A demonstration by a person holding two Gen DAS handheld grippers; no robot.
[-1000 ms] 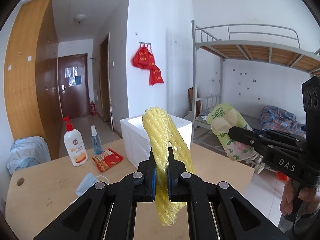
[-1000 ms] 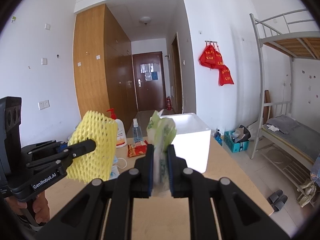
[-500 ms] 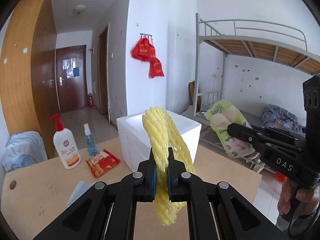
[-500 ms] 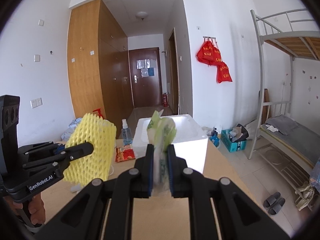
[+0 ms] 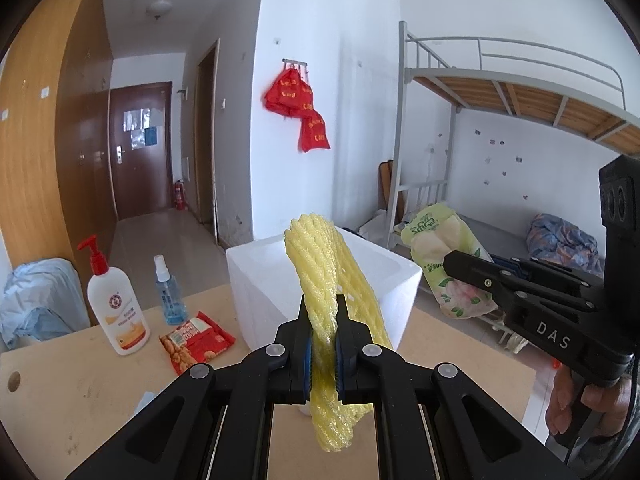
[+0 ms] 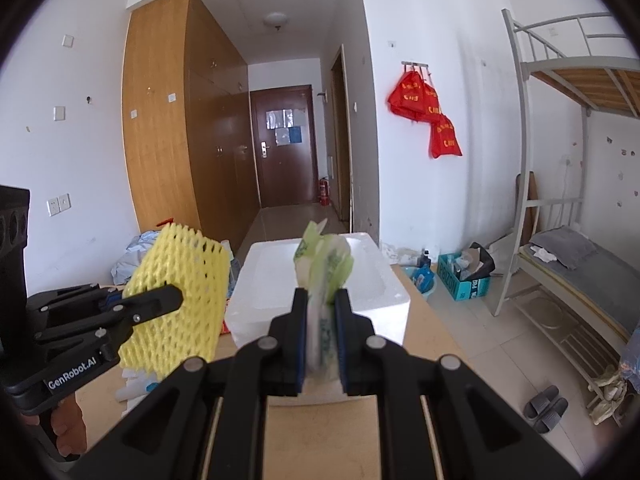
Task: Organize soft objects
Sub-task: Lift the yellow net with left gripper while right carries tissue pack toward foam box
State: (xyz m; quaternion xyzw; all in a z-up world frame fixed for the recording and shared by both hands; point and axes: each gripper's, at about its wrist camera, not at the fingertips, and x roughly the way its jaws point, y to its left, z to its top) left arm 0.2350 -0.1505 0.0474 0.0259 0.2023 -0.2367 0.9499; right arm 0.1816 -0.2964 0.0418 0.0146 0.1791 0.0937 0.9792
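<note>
My left gripper is shut on a yellow foam net sleeve and holds it above the wooden table, just short of a white foam box. In the right wrist view this sleeve hangs left of the box. My right gripper is shut on a green and white soft packet and holds it up in front of the box's open top. The packet also shows in the left wrist view, to the right of the box.
On the table left of the box are a white pump bottle with a red top, a small blue spray bottle and a red snack pack. A metal bunk bed stands at the right, beyond the table edge.
Both grippers have moved forward toward the foam box, which now looks larger and nearer. Each still holds its object.
</note>
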